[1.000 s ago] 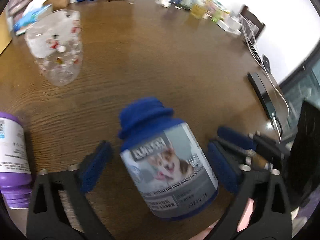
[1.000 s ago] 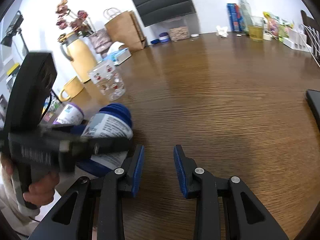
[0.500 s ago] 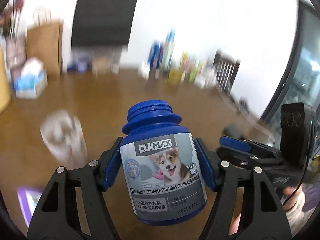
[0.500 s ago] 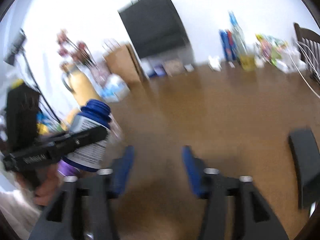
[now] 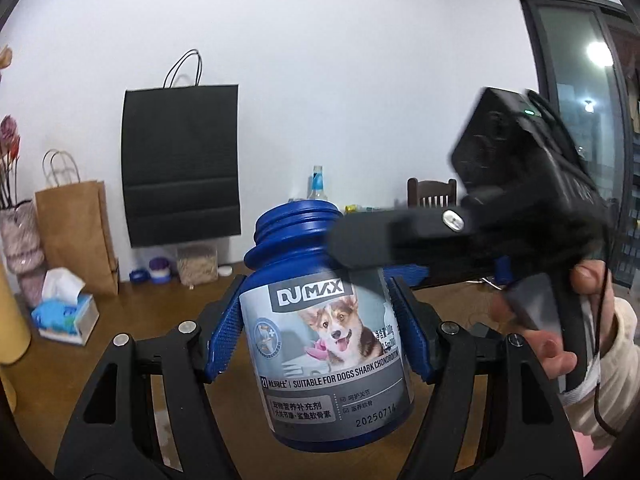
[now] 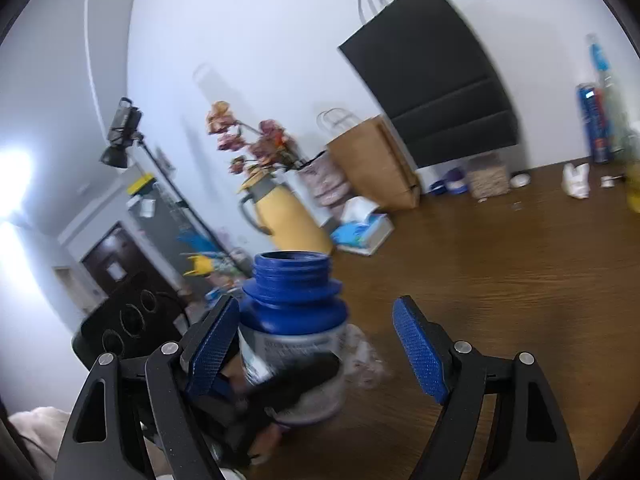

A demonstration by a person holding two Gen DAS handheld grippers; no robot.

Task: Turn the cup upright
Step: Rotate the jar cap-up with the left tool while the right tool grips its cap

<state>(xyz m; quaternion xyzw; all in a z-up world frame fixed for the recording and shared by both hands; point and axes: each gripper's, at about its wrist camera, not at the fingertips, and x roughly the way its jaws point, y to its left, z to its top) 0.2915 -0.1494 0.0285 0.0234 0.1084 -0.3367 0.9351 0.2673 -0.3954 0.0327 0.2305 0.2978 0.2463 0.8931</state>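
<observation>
The cup is a blue open-mouthed bottle with a grey dog label (image 5: 328, 344). My left gripper (image 5: 316, 332) is shut on its body and holds it upright in the air, mouth up. In the right wrist view the same bottle (image 6: 294, 320) sits between my right gripper's open blue pads; the right gripper (image 6: 324, 344) is open around it, the left pad (image 6: 212, 344) close to the bottle, the right pad well apart. In the left wrist view the right gripper's black body (image 5: 520, 208) crosses just behind the bottle's neck.
A wooden table (image 6: 500, 280) lies below. At its back stand a brown paper bag (image 5: 76, 236), a black bag (image 5: 180, 164), a tissue box (image 5: 64, 312), a yellow jug (image 6: 288, 216) with flowers, bottles (image 6: 596, 120) and small jars.
The left gripper closed on the tilted bottle, lifted it off the table and turned it upright. The right gripper swung up and left, so its open jaws now flank the bottle.
</observation>
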